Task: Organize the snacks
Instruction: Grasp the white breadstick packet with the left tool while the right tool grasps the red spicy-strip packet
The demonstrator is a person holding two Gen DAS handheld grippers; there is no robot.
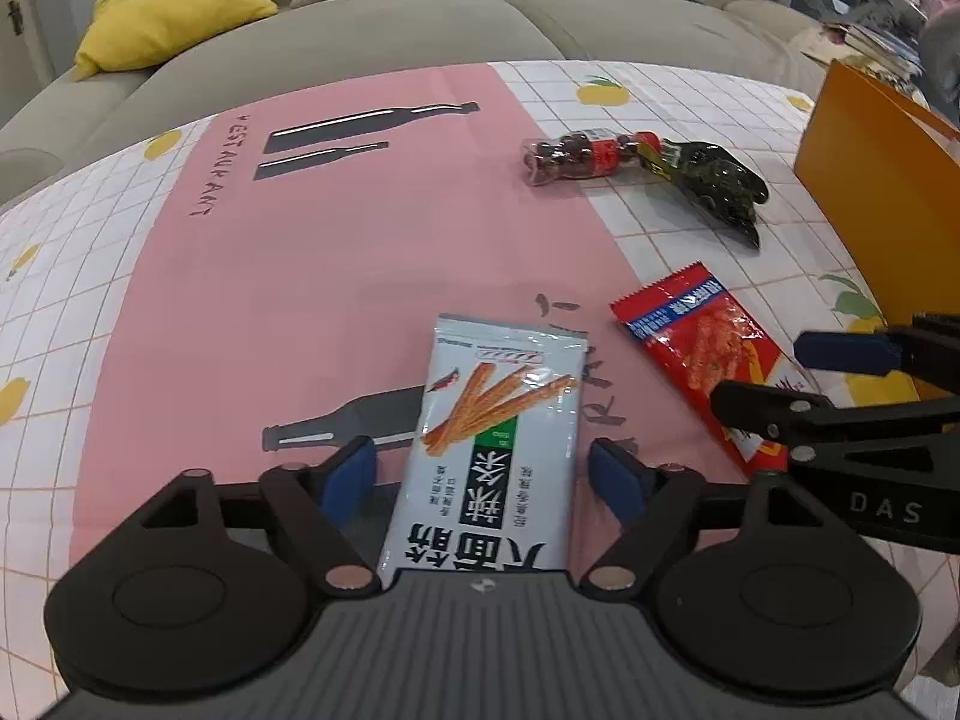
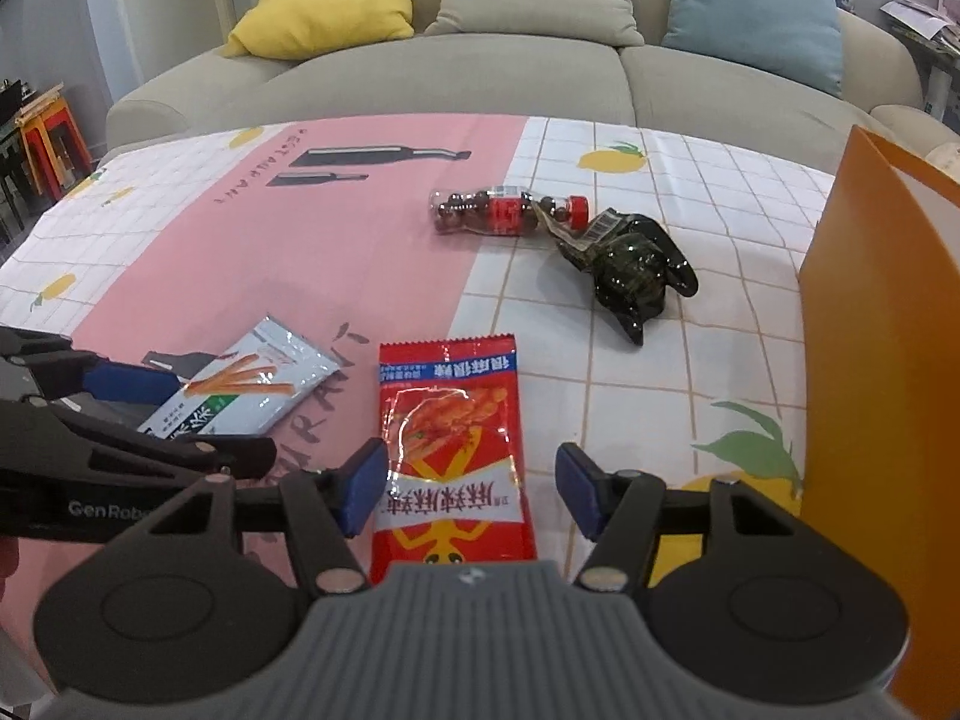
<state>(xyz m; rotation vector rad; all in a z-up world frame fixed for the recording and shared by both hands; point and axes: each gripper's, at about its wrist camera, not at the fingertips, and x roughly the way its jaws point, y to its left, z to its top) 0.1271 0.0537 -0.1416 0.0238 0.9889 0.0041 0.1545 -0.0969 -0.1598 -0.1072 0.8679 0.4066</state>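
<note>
Left gripper [image 1: 483, 474]: jaws spread wide, straddling white packet [image 1: 489, 450] flat on cloth [image 1: 270, 276], pads clear of both edges. Right gripper [image 2: 468, 489]: likewise spread, straddling red packet [image 2: 450, 450], no contact visible. To grip cleanly: lower until pads flank packet edges, close gently on crinkly film, lift level; likely destination orange bag [image 2: 882, 360] at right; bottle [image 2: 510, 213] and dark packet [image 2: 630, 267] untouched beyond.

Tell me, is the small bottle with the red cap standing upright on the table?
No, the bottle lies on its side on the tablecloth.
</note>
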